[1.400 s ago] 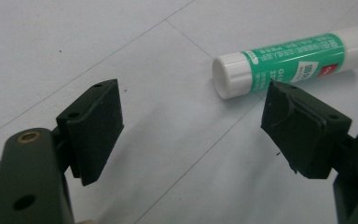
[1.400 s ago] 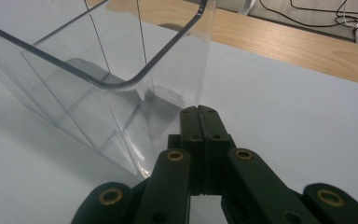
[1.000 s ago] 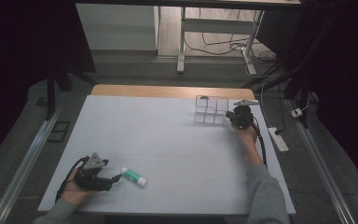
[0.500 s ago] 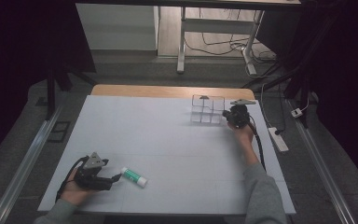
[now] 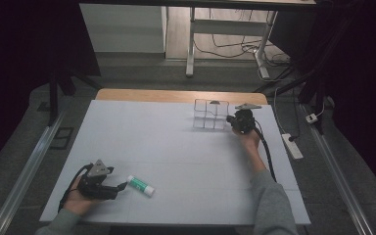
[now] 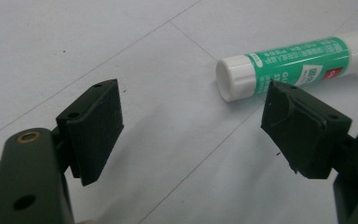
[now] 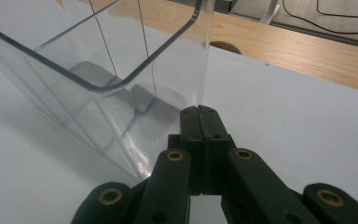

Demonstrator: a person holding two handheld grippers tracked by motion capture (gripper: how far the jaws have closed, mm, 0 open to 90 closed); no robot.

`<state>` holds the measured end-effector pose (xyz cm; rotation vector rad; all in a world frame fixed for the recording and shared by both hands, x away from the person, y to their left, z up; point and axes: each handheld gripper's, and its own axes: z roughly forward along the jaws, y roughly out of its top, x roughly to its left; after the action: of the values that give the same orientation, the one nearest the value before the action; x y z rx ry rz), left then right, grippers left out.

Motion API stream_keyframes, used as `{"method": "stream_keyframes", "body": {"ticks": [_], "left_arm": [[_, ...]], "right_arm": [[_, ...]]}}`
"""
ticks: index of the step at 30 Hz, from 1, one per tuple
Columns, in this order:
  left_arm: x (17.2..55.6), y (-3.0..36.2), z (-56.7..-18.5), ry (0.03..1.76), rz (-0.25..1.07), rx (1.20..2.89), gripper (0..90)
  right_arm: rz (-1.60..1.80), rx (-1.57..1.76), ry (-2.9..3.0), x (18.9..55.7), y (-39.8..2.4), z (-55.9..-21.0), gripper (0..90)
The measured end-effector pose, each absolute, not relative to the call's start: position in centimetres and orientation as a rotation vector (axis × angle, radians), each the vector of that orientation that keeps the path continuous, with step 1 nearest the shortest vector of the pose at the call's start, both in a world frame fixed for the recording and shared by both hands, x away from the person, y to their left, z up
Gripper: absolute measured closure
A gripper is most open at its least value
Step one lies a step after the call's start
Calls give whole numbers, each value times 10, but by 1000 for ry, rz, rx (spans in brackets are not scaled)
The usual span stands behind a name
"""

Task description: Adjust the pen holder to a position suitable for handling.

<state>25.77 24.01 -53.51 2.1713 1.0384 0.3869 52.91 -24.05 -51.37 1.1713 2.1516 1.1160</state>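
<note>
Glue stick and clear box on the white table.

Left gripper (image 6: 191, 135) wide apart, glue stick (image 6: 298, 63) lying just past one pad, green label too blurry to read. Right gripper (image 7: 199, 112) pinched together on the wall of the clear box (image 7: 98, 70), tilted.

Both forearms wear grey sleeves (image 5: 273, 205). The left gripper (image 5: 120, 187) is black with a grey three-cornered plate (image 5: 99, 169) on top and a black cable looping behind it. The right gripper (image 5: 230, 119) is black too, carrying a similar plate and trailing a black cable. Close up, the fingers (image 6: 95, 128) are matt dark-green blocks on linkage arms set with brass-coloured rivets (image 7: 175, 155) and small screw holes.
</note>
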Motion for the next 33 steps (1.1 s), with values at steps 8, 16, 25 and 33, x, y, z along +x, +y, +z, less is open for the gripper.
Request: {"method": "stream_keyframes", "body": {"ticks": [8, 16, 25, 33], "left_arm": [[258, 240, -534, 1030, 385, 2169, 201], [257, 239, -533, 1017, 387, 2159, 202], [258, 241, -533, 1001, 375, 2159, 203], [258, 241, -532, 992, 375, 2157, 204]], "right_arm": [[1139, 1178, 2166, 532, -228, -512, 885], [1111, 1165, 2184, 532, -212, -509, 886], [1067, 1142, 2214, 535, -194, -507, 886], [1066, 1125, 2236, 537, -174, -507, 886]]}}
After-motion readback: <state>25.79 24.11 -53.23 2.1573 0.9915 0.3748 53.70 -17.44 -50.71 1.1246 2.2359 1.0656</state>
